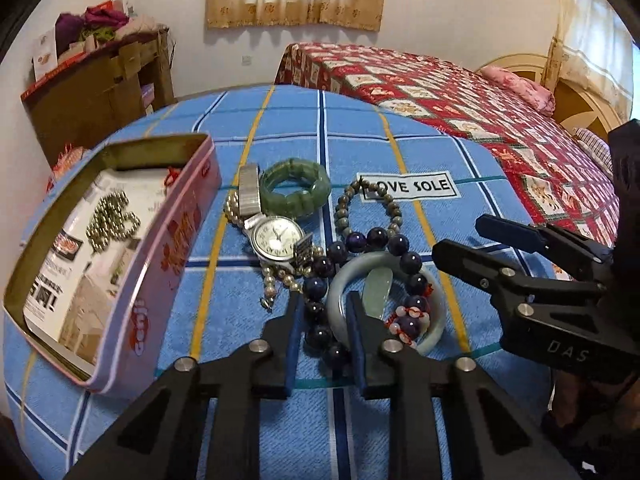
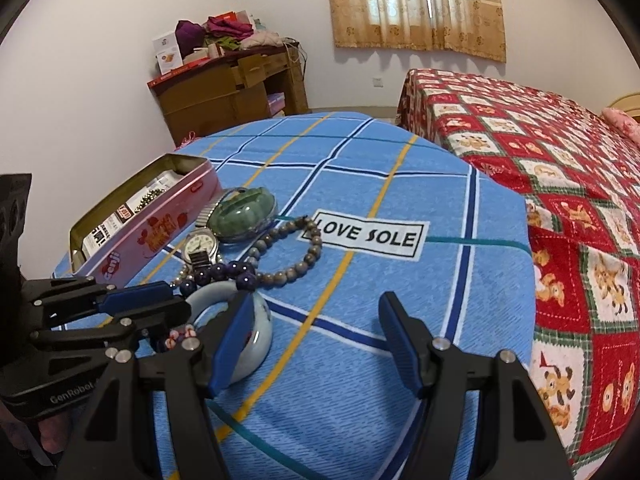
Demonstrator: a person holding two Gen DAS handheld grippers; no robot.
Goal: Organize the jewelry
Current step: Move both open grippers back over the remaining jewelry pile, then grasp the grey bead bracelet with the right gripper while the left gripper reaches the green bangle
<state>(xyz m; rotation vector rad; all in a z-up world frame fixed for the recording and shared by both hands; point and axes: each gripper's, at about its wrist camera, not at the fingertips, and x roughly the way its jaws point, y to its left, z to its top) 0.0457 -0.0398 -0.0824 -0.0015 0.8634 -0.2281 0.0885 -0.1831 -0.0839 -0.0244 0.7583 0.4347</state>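
Left gripper [image 1: 322, 300] fingers are narrowed around the purple beads [image 1: 320, 276] mid-table; right gripper [image 2: 316, 304] fingers are spread wide, holding nothing.

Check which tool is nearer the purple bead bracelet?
Left. The left tool straddles the purple bead bracelet, fingers on either side of its beads. The right tool stands open, off to its right.
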